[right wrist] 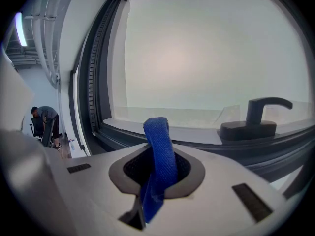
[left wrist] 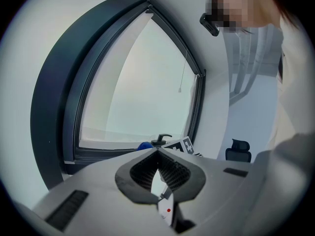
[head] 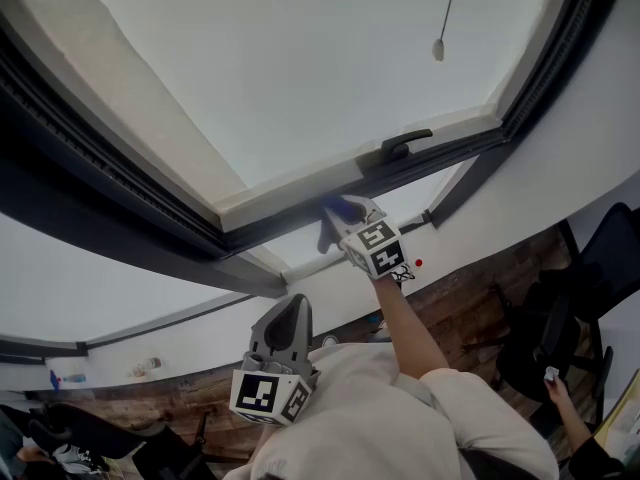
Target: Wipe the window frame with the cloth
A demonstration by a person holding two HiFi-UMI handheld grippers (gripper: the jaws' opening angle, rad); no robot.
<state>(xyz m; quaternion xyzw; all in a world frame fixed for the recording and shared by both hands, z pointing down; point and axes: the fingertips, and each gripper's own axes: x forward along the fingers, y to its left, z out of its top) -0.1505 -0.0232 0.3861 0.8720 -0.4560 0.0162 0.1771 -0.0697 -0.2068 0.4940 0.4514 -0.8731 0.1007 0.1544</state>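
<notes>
My right gripper is raised to the lower rail of the dark window frame and is shut on a blue cloth. The cloth lies against the rail, just left of the black window handle. In the right gripper view the blue cloth stands up out of the shut right gripper, with the handle to its right and the frame's rail behind. My left gripper hangs low near the person's chest, shut and holding nothing. The left gripper points toward the window frame.
A blind cord with a small weight hangs in front of the glass. A black office chair and another person's hand are at lower right. A person bends over far off at the left. The white wall below the frame carries a red dot.
</notes>
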